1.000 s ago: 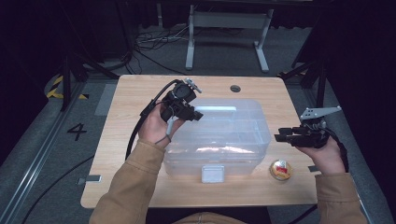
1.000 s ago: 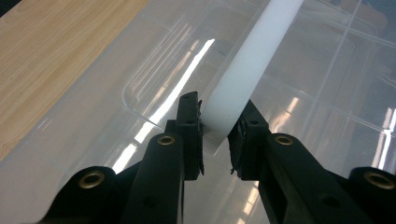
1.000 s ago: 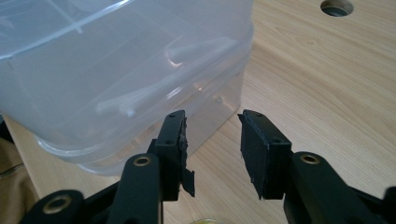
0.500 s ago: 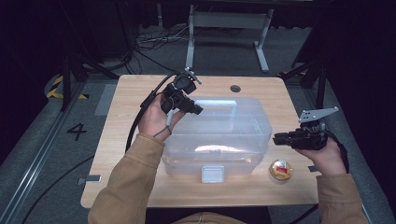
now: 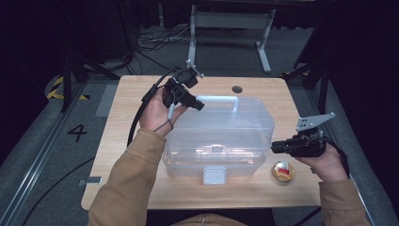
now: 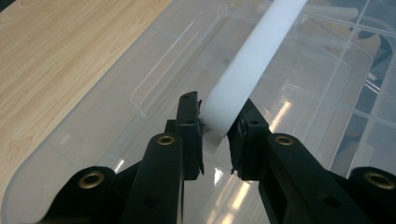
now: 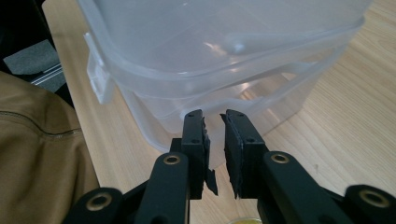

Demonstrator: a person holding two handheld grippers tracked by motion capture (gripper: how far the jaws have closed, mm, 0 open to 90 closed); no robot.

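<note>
Pale wood made up the table (image 5: 122, 141), and a brown sleeve (image 5: 127, 188) came in from the near left edge. At its far end the left hand (image 5: 155, 110) carried the left gripper (image 5: 196, 104), whose black cable (image 5: 136, 122) looped back over the wrist. That gripper pointed right, at the left end of the white handle (image 5: 221, 100) on top of the clear plastic box (image 5: 221, 136). In the left gripper view the two black jaws were pinched on that white handle (image 6: 247, 70), one pad on each side of it, with the box's clear lid (image 6: 116, 116) just below.

The box stood near the middle of the table, its white front latch (image 5: 214, 174) facing the near edge. Whether the lid was fully down could not be told.

To the right of the latch, a small round yellow-rimmed object (image 5: 283, 172) lay on the table, just beside the box's near right corner. Above it, the right gripper (image 5: 275, 147) was level and pointed left at the right end of the box, with its grey plate (image 5: 314, 121) sticking up. In the right gripper view its jaws had just been closing and stood narrowly apart, just short of the lip of the box (image 7: 233, 100); nothing lay between them.
</note>
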